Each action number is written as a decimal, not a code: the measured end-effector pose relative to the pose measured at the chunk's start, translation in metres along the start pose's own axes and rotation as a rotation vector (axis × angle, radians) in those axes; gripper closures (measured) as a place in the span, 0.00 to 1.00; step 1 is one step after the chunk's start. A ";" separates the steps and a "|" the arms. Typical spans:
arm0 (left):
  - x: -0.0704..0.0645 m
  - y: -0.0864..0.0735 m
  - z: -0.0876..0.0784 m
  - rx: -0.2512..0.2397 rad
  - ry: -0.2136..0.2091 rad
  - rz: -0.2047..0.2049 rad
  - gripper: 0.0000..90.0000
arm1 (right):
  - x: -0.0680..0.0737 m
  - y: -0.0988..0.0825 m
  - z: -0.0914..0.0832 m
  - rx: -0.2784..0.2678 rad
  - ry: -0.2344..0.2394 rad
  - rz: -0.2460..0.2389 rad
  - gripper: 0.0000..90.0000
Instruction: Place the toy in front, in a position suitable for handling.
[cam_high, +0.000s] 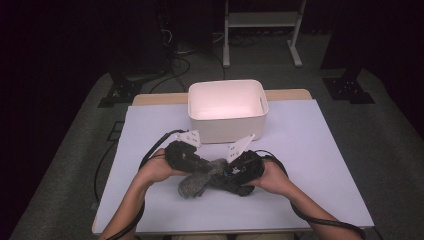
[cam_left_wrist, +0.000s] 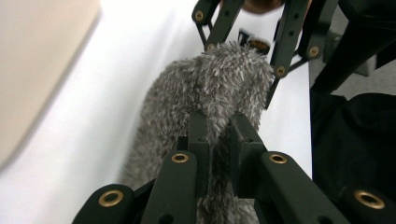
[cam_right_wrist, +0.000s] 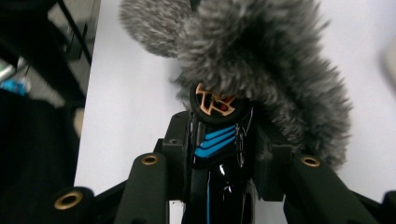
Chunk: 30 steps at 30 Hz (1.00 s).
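Near the front middle of the pale table (cam_high: 310, 150), a shaggy grey fur cover (cam_high: 197, 181) hangs between two hand-held grippers, just in front of a smooth, rounded white bin (cam_high: 227, 107). The left gripper (cam_left_wrist: 218, 135) has its jaws pressed together, pinching a fold of the long, soft pile. The right gripper (cam_right_wrist: 219, 140) clamps a glossy black handle (cam_right_wrist: 217, 168) with blue stripes and a round orange-marked cap, whose far end is sunk in the fur. That handle is plain in the right gripper view; the high view gives the bin and both forearms instead.
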<state>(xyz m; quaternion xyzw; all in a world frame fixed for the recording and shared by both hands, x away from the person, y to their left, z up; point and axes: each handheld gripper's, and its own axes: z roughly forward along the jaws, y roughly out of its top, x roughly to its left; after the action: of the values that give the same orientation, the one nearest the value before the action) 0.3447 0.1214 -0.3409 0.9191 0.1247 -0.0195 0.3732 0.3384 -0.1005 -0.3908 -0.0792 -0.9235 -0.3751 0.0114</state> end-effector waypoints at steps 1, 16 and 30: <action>-0.001 0.004 -0.003 0.000 0.002 0.009 0.91 | 0.000 0.001 -0.001 -0.018 -0.004 0.000 0.68; -0.021 0.034 0.002 0.016 -0.022 0.110 0.90 | 0.008 -0.021 -0.028 -0.107 -0.031 -0.030 0.68; -0.025 0.032 0.017 0.002 -0.041 0.120 0.89 | 0.018 -0.045 -0.054 -0.160 -0.086 -0.044 0.68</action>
<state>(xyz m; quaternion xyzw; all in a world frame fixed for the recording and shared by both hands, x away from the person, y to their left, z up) 0.3293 0.0822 -0.3282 0.9247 0.0614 -0.0160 0.3753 0.3117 -0.1676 -0.3817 -0.0756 -0.8918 -0.4440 -0.0429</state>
